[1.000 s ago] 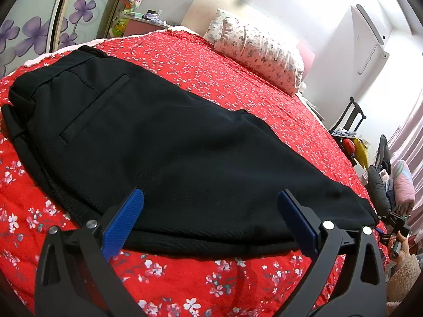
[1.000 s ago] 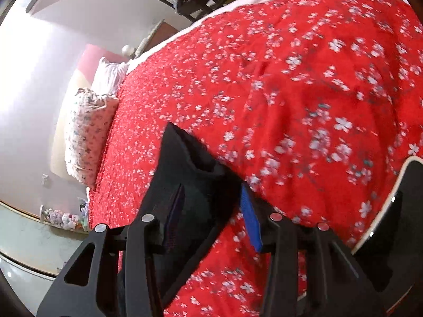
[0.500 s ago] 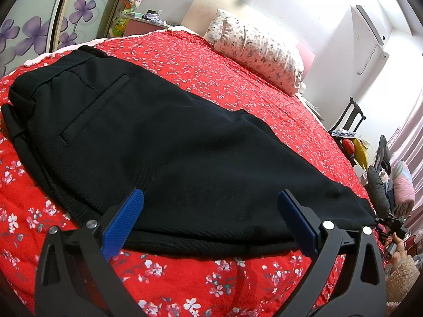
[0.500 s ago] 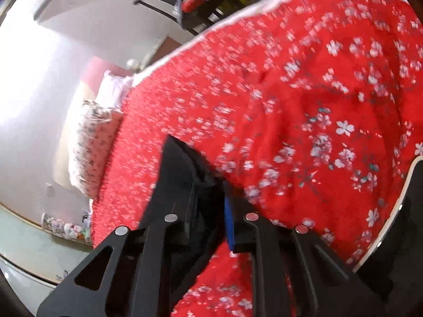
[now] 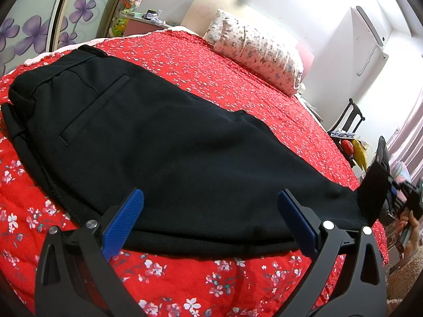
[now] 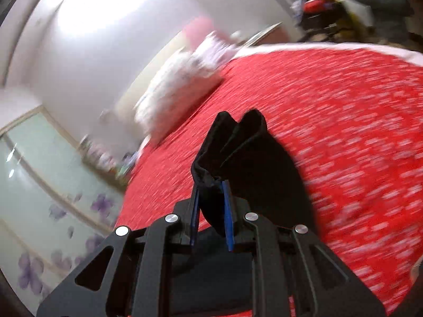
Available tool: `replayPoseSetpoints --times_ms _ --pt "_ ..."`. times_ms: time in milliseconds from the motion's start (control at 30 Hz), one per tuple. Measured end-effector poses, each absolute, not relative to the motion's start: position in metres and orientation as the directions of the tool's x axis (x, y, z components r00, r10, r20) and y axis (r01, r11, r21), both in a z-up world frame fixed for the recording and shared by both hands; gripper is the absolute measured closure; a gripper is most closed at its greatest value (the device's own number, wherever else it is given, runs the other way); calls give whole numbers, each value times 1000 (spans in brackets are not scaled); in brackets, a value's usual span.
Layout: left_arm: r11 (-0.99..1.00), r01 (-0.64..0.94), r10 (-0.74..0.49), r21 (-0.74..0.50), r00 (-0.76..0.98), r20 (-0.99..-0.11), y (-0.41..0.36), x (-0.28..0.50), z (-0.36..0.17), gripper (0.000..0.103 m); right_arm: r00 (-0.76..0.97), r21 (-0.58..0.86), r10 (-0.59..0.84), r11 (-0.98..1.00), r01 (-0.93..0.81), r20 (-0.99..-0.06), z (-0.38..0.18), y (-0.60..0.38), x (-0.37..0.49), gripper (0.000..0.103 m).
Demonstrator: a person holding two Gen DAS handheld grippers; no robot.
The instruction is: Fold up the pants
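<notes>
Black pants (image 5: 164, 142) lie folded lengthwise on the red flowered bedspread (image 5: 201, 285), waistband at the left, legs running right. My left gripper (image 5: 211, 206) hovers open over the near edge of the pants, with nothing between its blue pads. In the right wrist view my right gripper (image 6: 211, 192) is shut on the black hem of the pant legs (image 6: 238, 142), which bunches up between the pads and stands above the bed. In the left wrist view that lifted hem (image 5: 374, 190) rises at the far right, with the right gripper (image 5: 396, 192) beside it.
A flowered pillow (image 5: 259, 55) lies at the head of the bed. A wardrobe with purple flower doors (image 5: 31, 26) stands at the left. A dark chair (image 5: 349, 121) with bright items sits off the bed's right side. A hand (image 5: 408, 222) shows at the right edge.
The right gripper closed on the pant-leg hem, then rolled and swept up and across the bed with it. The hem now stands lifted at the right. The left gripper has not moved.
</notes>
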State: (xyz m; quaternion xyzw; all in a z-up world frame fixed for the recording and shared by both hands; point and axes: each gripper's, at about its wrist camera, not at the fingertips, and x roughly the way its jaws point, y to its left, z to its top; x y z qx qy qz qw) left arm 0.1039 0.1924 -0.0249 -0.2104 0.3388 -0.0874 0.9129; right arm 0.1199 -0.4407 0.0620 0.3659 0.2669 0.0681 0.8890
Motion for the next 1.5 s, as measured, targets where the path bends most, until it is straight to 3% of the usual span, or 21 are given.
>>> replayPoseSetpoints --times_ms 300,367,433,533,667,833,1033,1300,1367,1500 --pt "895 18 -304 -445 755 -581 193 104 -24 2 588 692 597 717 -86 -546 1 -254 169 86" --pt "894 19 -306 -448 755 -579 194 104 -24 2 534 650 580 757 -73 -615 -14 -225 171 86" --pt "891 21 -311 -453 756 -576 195 104 -23 2 527 647 572 761 -54 -629 -21 -216 174 86" --pt "887 25 -318 -461 757 -571 197 103 -22 2 568 725 613 688 -41 -549 -3 -219 181 86" --pt "886 26 -320 -464 757 -569 198 103 -22 2 595 707 635 691 -151 -493 29 -193 178 86" --pt "882 28 -325 -470 758 -565 199 103 -22 2 476 655 628 744 -133 -616 -10 -153 181 86" --pt "882 28 -326 -471 758 -564 199 103 -22 2 516 660 652 723 -203 -556 6 -138 179 86" --pt "880 30 -328 -474 759 -562 199 103 -22 2 453 465 568 823 -327 -687 -25 -111 165 84" --pt "879 30 -329 -475 760 -561 200 103 -22 2 417 435 570 817 -378 -708 -19 -105 162 61" --pt "879 30 -329 -476 760 -561 200 103 -22 2 409 527 629 777 -344 -661 -10 -113 161 39"
